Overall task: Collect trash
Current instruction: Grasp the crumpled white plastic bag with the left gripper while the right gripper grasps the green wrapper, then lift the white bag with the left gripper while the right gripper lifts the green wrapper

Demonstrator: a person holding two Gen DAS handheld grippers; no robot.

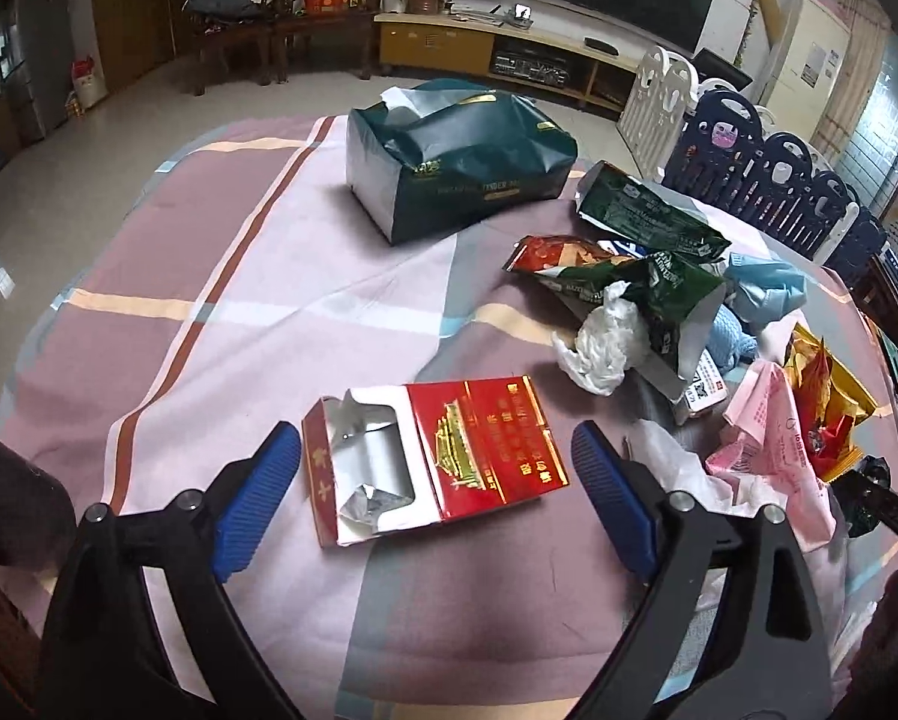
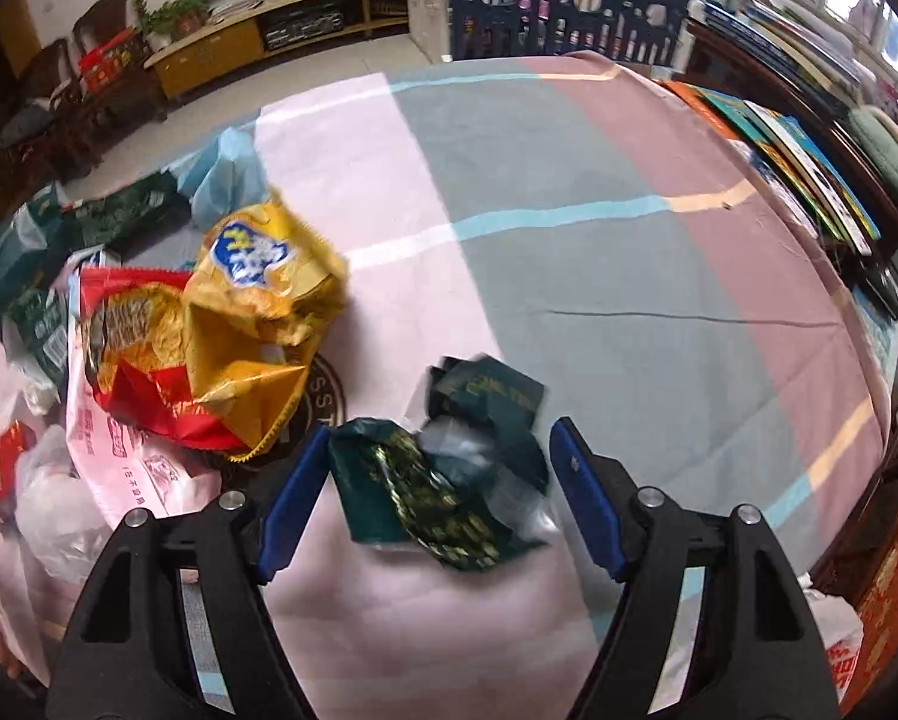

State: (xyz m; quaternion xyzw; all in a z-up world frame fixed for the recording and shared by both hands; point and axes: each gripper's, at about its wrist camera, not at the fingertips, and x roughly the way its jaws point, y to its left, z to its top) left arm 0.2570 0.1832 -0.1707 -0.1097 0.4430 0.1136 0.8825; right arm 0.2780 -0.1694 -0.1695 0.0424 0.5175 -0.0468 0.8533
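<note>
An opened red cigarette box (image 1: 431,456) with silver foil lies on the striped cloth between the open fingers of my left gripper (image 1: 434,480). A crumpled dark green wrapper (image 2: 437,474) lies between the open fingers of my right gripper (image 2: 440,477); it looks blurred and touches the left pad. A pile of trash lies to the side: green snack bags (image 1: 647,240), a white crumpled bag (image 1: 599,342), a pink plastic bag (image 1: 767,438) and a yellow and red chip bag (image 2: 239,336).
A dark green tissue box (image 1: 455,162) stands on the table's far side. Books (image 2: 809,180) lie along the right edge. A playpen fence (image 1: 749,162) and a TV cabinet (image 1: 491,54) stand beyond the table.
</note>
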